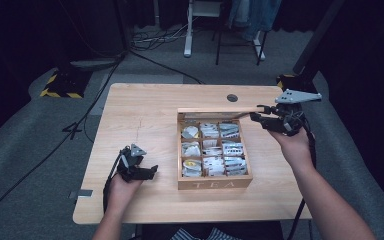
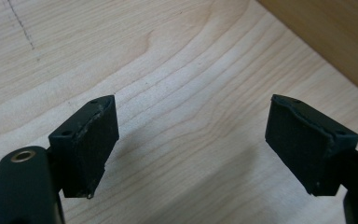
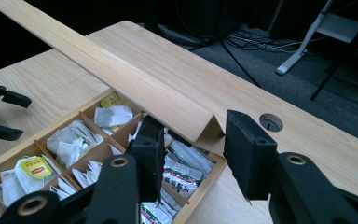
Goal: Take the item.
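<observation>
High view: the wooden tea box sits mid-bench, lid raised; the right hand-held gripper is at the lid's corner. Left gripper view: the left hand-held gripper gapes wide over bare bench. Right gripper view: jaws parted around the lid's corner, not clamping it; I'd move the lid slowly, following its hinge arc.

A compartmented tea box sits on the desk, right of centre, with its lid raised at the far edge. Tea bags lie in its compartments. The left tongs rest on the desk just left of the box; the right tongs are at the lid's right end. A cable hole lies beyond the box.
</observation>
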The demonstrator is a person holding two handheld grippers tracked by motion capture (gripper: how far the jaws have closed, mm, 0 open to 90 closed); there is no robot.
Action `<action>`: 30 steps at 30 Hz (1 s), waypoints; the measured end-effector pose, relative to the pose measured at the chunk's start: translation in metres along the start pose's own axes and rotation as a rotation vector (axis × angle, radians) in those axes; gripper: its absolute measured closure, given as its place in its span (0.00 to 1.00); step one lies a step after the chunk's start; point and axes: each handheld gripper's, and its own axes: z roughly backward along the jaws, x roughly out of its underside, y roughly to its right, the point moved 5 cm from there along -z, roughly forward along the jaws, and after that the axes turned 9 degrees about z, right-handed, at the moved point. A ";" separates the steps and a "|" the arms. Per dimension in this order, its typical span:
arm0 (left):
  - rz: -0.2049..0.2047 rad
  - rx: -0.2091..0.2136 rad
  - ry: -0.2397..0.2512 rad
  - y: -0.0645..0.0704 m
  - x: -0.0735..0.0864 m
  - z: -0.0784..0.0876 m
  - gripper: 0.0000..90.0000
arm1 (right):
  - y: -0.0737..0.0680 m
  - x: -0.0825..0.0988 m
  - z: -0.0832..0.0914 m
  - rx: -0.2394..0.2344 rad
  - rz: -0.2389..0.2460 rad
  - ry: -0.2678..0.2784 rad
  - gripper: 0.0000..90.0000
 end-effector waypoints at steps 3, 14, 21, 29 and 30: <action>-0.004 0.028 0.012 0.003 -0.002 0.006 0.21 | 0.000 0.001 -0.001 0.004 -0.001 0.007 0.64; -0.016 0.097 -0.003 0.015 -0.014 0.028 0.21 | -0.002 0.004 -0.001 0.003 -0.004 0.023 0.64; -0.054 0.126 0.029 0.029 -0.026 0.047 0.21 | -0.003 0.005 -0.001 0.004 -0.004 0.026 0.63; -0.098 0.179 0.079 0.053 -0.043 0.069 0.23 | -0.003 0.004 -0.001 0.010 -0.006 0.027 0.64; -0.098 0.185 0.082 0.056 -0.045 0.070 0.23 | -0.003 0.004 -0.001 0.011 -0.004 0.026 0.63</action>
